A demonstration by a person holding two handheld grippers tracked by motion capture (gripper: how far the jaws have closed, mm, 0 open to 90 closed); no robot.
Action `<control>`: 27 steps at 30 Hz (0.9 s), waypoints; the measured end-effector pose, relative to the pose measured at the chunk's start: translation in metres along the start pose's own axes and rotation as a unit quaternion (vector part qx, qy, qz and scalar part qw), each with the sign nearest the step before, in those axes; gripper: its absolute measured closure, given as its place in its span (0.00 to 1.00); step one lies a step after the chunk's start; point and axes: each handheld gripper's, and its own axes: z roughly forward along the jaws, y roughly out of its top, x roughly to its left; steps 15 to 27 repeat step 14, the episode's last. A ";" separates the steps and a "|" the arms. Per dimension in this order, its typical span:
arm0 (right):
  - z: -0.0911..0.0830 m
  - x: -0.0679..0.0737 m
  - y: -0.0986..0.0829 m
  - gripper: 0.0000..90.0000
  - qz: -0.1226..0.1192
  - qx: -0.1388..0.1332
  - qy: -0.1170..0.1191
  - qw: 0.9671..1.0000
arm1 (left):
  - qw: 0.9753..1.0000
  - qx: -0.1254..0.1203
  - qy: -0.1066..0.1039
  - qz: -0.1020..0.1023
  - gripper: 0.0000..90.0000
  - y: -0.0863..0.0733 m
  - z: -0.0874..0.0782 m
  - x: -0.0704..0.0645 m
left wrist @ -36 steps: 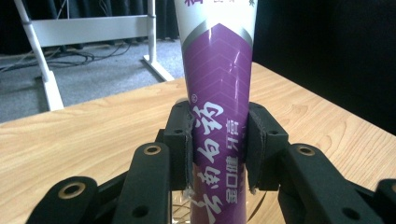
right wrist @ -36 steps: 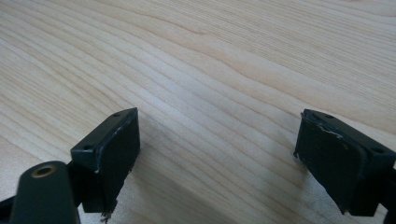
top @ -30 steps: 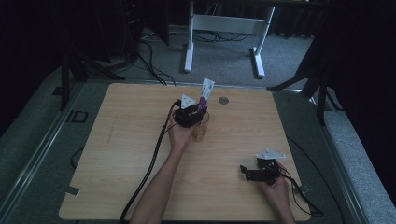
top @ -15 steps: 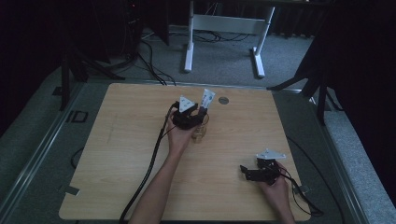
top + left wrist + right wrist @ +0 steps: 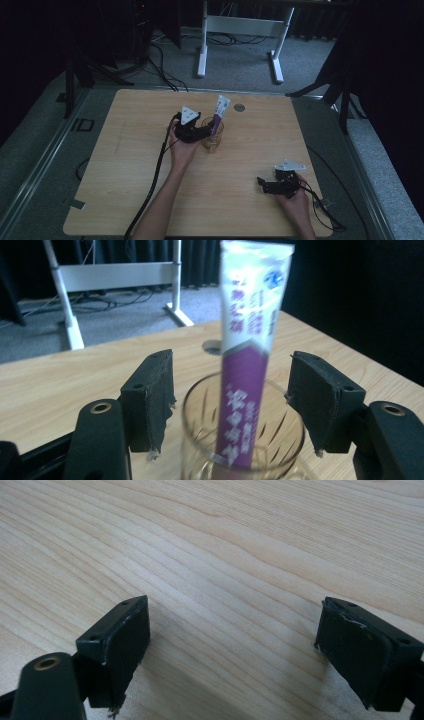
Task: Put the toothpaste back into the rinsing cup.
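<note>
A clear glass (image 5: 212, 137) stands mid-table with a purple and white tube (image 5: 220, 111) leaning upright inside it. My left gripper (image 5: 206, 131) is open at the glass's left side. In the left gripper view its jaws (image 5: 230, 400) stand wide on either side of the glass (image 5: 200, 415), touching neither it nor the tube (image 5: 247, 365). My right gripper (image 5: 262, 184) rests low near the table's front right, open, and the right gripper view has bare wood between its jaws (image 5: 232, 645).
The wooden table (image 5: 125, 200) has a round grey grommet (image 5: 239, 107) behind the glass. Each gripper's cable trails off the front edge. A white desk frame (image 5: 240, 25) and floor cables lie beyond the table's far edge.
The left gripper has drawn back a little to the left and toward me. The tube now sits slightly lower in the glass. The right gripper has stayed put.
</note>
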 end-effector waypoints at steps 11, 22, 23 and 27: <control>0.000 0.000 0.000 0.15 0.001 0.000 0.000 1.000 | 1.000 0.006 0.026 -0.010 0.33 -0.018 -0.026 0.020; 0.000 0.000 0.000 0.15 0.000 0.000 0.000 1.000 | 0.999 0.021 0.042 -0.025 0.32 -0.032 -0.032 0.031; 0.000 0.000 0.000 0.15 0.000 0.000 0.000 1.000 | 0.999 0.021 0.042 -0.025 0.32 -0.032 -0.032 0.031; 0.000 0.000 0.000 0.15 0.000 0.000 0.000 1.000 | 0.999 0.021 0.042 -0.025 0.32 -0.032 -0.032 0.031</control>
